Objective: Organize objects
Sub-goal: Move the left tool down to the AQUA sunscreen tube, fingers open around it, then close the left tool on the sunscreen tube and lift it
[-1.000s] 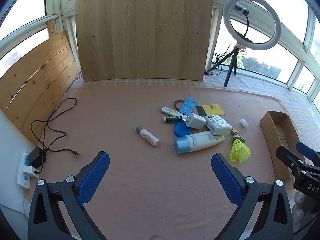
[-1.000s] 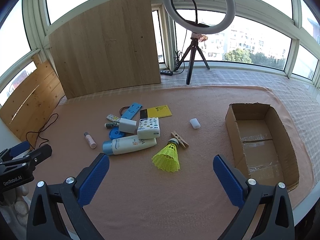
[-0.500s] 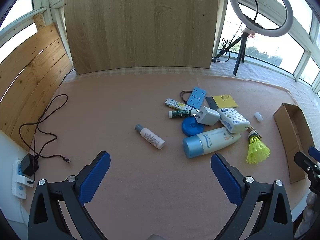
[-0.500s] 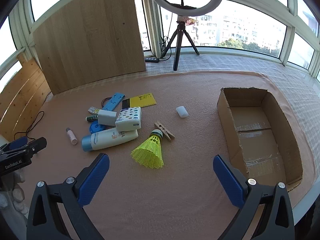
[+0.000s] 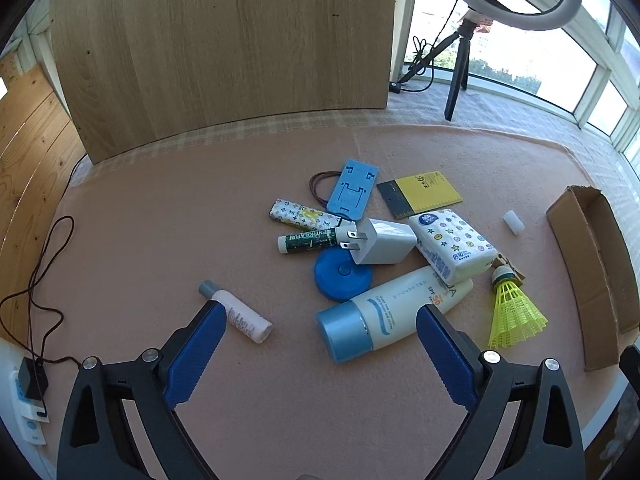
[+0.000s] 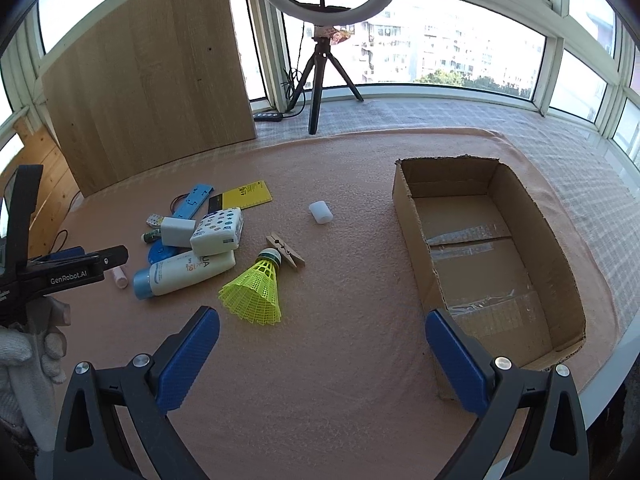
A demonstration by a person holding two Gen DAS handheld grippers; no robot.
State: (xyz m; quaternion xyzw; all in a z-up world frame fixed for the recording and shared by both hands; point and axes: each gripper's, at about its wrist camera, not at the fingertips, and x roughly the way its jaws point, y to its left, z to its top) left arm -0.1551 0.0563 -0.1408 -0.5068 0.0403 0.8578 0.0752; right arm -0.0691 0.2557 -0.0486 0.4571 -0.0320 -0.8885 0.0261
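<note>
A heap of small items lies on the pink mat: a blue-capped sunscreen tube (image 5: 400, 308), a small white bottle (image 5: 240, 316), a white charger (image 5: 380, 242), a tissue pack (image 5: 452, 244) and a yellow shuttlecock (image 5: 512, 312). My left gripper (image 5: 320, 310) hovers over the sunscreen's cap end. Its jaws are closing but still wide, and the pads touch nothing. The small bottle lies by its left finger. My right gripper (image 6: 322, 316) stands open over bare mat between the shuttlecock (image 6: 254, 290) and the cardboard box (image 6: 412, 208), with nothing between its fingers.
A lip balm (image 5: 308, 240), blue disc (image 5: 340, 276), blue phone stand (image 5: 352, 194), yellow notebook (image 5: 428, 192), clothespin (image 6: 286, 254) and white cap (image 6: 320, 212) lie about. A wooden board (image 5: 224, 48) and ring light tripod (image 6: 316, 76) stand behind. A cable (image 5: 44, 272) trails left.
My left gripper has come forward and down toward the heap, so the sunscreen and small bottle now sit close to its fingers. The right gripper has edged nearer the shuttlecock and box.
</note>
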